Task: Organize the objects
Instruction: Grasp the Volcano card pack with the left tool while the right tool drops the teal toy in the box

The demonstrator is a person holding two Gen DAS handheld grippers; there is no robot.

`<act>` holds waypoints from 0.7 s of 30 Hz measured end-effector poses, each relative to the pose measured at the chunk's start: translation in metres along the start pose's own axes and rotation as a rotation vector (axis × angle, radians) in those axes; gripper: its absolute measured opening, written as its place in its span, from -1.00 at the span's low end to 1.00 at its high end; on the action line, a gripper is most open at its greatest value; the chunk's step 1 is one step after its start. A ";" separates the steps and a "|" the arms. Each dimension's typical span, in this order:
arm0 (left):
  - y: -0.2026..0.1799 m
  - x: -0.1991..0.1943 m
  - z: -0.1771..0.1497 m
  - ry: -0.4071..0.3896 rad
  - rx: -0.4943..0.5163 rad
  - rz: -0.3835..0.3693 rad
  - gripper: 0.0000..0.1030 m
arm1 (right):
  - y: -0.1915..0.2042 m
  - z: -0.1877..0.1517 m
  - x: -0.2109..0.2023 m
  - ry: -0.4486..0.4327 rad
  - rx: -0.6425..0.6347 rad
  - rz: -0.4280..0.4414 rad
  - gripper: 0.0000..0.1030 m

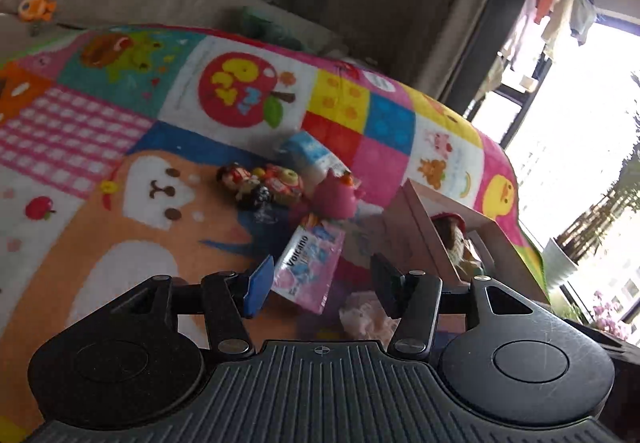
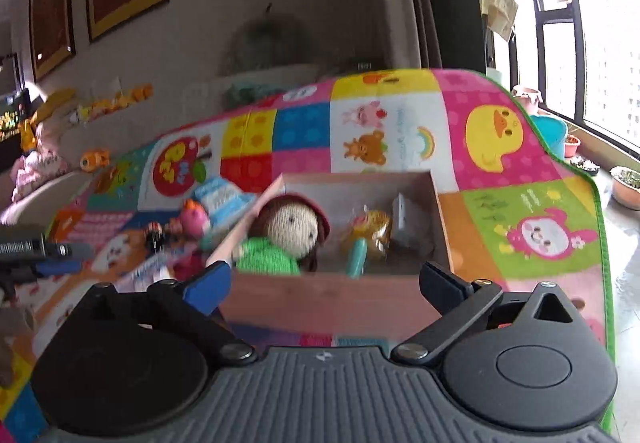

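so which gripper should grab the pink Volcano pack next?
Left. The left gripper sits open right over the pink Volcano pack; the right gripper faces the box.

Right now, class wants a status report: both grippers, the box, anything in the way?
Left gripper open, empty, over pink packet. Right gripper open, empty. Knitted doll inside box. Nothing blocking.

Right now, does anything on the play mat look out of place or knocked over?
Yes. Several items lie loose on the play mat outside the cardboard box: a pink toy, small figures and a Volcano packet lying flat. The knitted doll slumps against the box's left wall.
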State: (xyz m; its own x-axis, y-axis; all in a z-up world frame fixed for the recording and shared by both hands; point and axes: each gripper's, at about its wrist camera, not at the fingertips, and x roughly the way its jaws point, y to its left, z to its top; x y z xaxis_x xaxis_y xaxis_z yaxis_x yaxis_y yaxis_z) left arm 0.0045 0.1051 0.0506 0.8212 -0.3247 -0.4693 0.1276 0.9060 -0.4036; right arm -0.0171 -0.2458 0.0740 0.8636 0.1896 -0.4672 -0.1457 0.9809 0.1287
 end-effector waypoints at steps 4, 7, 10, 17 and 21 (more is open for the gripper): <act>-0.029 0.015 -0.002 -0.012 0.233 0.006 0.12 | 0.011 -0.040 0.003 0.069 -0.003 0.013 0.95; -0.039 0.043 0.007 0.023 0.352 0.052 0.12 | 0.011 -0.051 0.008 0.103 0.024 -0.003 0.95; -0.041 0.076 0.012 0.081 0.421 0.099 0.12 | 0.009 -0.050 0.006 0.099 0.041 -0.010 0.95; -0.027 0.130 0.011 0.207 0.376 0.160 0.15 | 0.004 -0.050 0.008 0.105 0.064 0.011 0.95; -0.017 0.124 0.009 0.178 0.310 0.164 -0.04 | 0.002 -0.050 0.009 0.113 0.083 0.013 0.96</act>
State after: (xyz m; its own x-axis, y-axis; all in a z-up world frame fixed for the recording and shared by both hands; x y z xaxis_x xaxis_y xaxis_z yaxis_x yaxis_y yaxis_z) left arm 0.1093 0.0522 0.0060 0.7388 -0.1862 -0.6476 0.1870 0.9800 -0.0683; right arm -0.0338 -0.2403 0.0259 0.8015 0.2107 -0.5596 -0.1121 0.9722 0.2055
